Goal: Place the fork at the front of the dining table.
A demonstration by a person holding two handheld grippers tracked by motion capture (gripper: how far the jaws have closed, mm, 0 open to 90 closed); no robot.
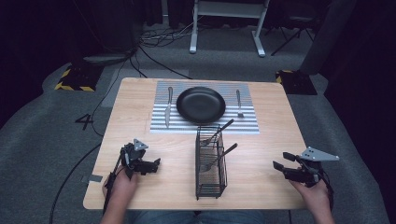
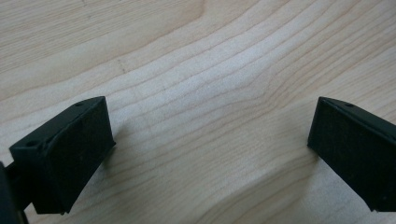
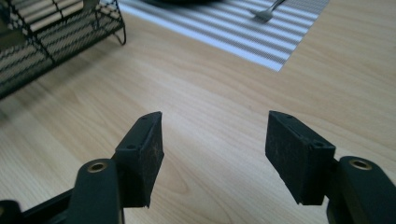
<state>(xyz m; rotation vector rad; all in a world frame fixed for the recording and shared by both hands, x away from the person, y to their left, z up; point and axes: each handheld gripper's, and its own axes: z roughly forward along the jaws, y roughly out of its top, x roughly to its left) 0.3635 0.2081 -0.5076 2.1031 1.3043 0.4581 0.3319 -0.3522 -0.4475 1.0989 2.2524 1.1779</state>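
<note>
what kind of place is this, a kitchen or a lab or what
Most likely a lab or recording studio, not a kitchen. The wooden table with its place setting stands alone on grey carpet, cables trail across the floor, and yellow-and-black hazard-striped bases sit against dark surroundings.

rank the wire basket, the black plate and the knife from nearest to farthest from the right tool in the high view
From the right tool, at the table's near right edge:
1. Wire basket, mid-table, to its left.
2. Black plate, on the striped mat's middle, farther back.
3. Knife, on the mat's left side, beyond the plate.
</note>
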